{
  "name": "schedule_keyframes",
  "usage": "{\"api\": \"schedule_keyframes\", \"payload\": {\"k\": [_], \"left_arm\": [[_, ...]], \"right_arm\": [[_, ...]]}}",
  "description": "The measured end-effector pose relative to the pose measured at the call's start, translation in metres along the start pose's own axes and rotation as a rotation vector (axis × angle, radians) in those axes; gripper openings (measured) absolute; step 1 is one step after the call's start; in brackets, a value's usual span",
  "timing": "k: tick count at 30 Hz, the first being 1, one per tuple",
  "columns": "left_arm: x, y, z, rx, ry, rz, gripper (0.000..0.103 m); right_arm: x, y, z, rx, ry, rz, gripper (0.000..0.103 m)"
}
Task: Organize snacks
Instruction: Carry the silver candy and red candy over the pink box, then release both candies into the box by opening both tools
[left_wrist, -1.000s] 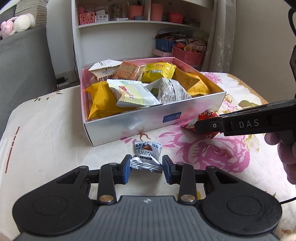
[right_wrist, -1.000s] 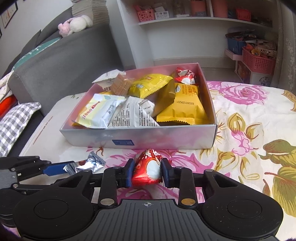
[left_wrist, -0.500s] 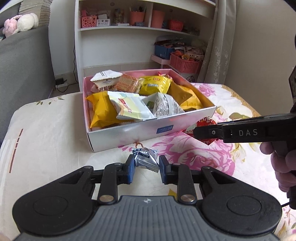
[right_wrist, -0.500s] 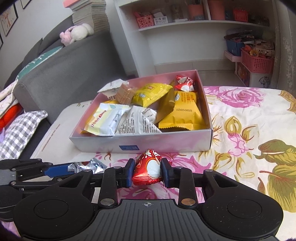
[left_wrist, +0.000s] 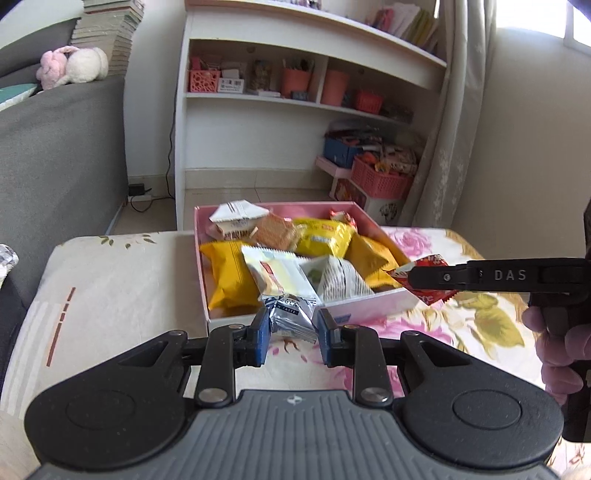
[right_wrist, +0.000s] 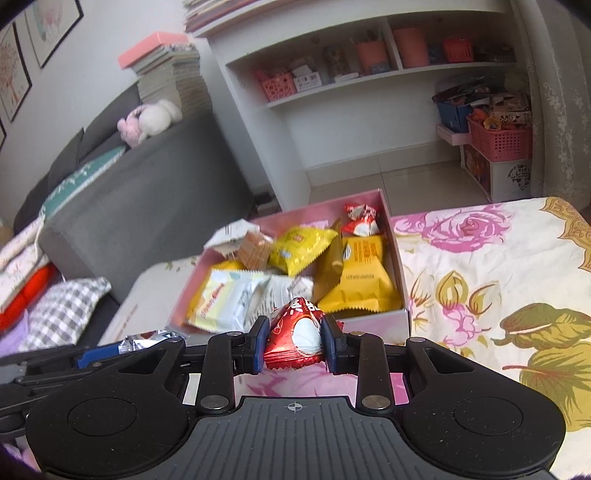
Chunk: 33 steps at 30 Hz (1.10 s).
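My left gripper is shut on a silver and blue chocolate packet, held in the air just before the near wall of the pink snack box. My right gripper is shut on a red and white candy packet, also lifted, near the box's front wall. In the left wrist view the right gripper comes in from the right with the red packet at the box's near right corner. The box holds several yellow, white and tan snack packs.
The box rests on a flowered cloth over the table. A grey sofa stands at the left, a white shelf unit with pink baskets behind. A hand grips the right tool's handle.
The left gripper closed on the silver packet and lifted it off the cloth. Both grippers rose with their packets, and the box now sits lower and farther in both views.
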<state>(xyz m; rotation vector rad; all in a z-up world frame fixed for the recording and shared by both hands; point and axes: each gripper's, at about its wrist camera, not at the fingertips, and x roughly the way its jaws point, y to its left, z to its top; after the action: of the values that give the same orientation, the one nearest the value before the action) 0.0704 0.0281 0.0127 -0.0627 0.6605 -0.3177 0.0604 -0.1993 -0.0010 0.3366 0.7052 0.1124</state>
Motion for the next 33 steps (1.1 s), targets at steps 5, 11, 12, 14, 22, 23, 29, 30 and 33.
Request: {"api": "schedule_keyframes", "payload": {"k": [5,11,12,14,22,23,29,30,33], "left_arm": [[0.009,0.005,0.011,-0.023,-0.017,0.027,0.024],[0.034,0.01,0.027,-0.03,-0.024,0.046,0.024],[0.038,0.01,0.029,-0.026,-0.025,0.054,0.024],[0.05,0.015,0.036,-0.03,-0.019,0.066,0.024],[0.089,0.038,0.048,-0.088,0.014,0.104,0.024],[0.093,0.039,0.048,-0.091,0.018,0.108,0.024],[0.112,0.049,0.05,-0.108,0.034,0.139,0.024],[0.113,0.05,0.05,-0.11,0.033,0.142,0.024],[0.119,0.053,0.052,-0.109,0.04,0.161,0.024]], "right_arm": [[0.003,-0.005,0.017,0.032,-0.028,0.015,0.029],[0.026,-0.026,0.039,0.057,-0.045,-0.029,0.029],[0.032,-0.031,0.042,0.067,-0.045,-0.035,0.029],[0.042,-0.041,0.049,0.096,-0.05,-0.036,0.029],[0.082,-0.054,0.068,0.142,-0.061,-0.004,0.029],[0.087,-0.053,0.07,0.137,-0.06,-0.005,0.03],[0.115,-0.049,0.077,0.125,-0.045,-0.012,0.03],[0.119,-0.049,0.078,0.123,-0.041,-0.013,0.03],[0.13,-0.046,0.082,0.111,-0.03,-0.022,0.03]]}}
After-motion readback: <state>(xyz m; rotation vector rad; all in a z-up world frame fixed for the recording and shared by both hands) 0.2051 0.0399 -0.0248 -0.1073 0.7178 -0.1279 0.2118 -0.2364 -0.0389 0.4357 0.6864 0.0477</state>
